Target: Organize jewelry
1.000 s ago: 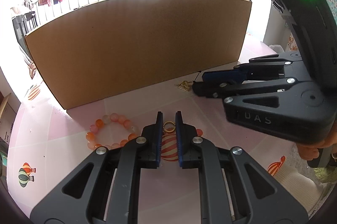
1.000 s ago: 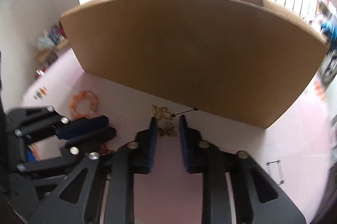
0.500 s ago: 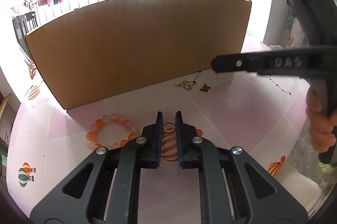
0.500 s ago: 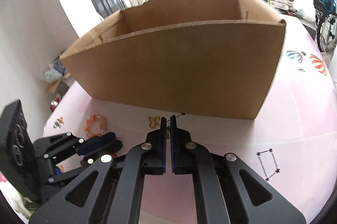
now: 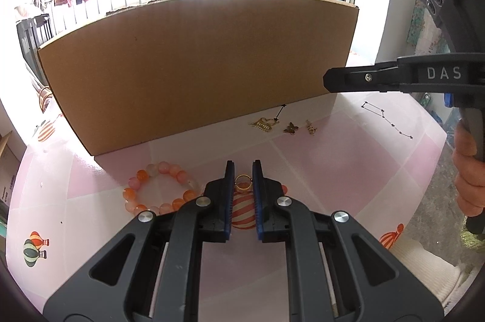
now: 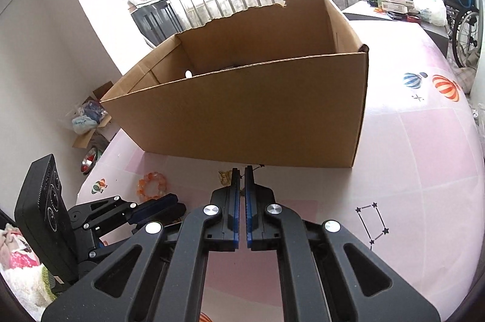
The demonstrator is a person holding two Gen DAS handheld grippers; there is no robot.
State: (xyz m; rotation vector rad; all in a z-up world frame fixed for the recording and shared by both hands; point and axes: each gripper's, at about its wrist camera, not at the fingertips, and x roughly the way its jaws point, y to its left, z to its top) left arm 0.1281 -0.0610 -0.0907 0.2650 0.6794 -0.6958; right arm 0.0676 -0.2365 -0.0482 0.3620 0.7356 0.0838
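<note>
The open brown cardboard box [image 6: 242, 109] stands on the pink tiled table [image 5: 348, 170], its near wall high, so anything carried in must clear the rim or it could knock against the wall and drop outside.

The left hand-held gripper [image 5: 242, 185] is nearly closed on a small gold ring [image 5: 243, 182], caught only at the pad tips; a tilt or jolt could let it slip and roll.

The right hand-held gripper [image 6: 242, 188] is shut tight above the table, and whether it holds anything I cannot tell. If its grab missed, it goes to the box empty.

The orange and pink bead bracelet [image 5: 157, 188] lies beside the left fingers, where it could be nudged away.

The gold crown charm [image 5: 263, 124], butterfly charm [image 5: 291, 128] and third small charm [image 5: 310, 127] lie loose near the box's foot, thin and flat, hard to pinch.
</note>
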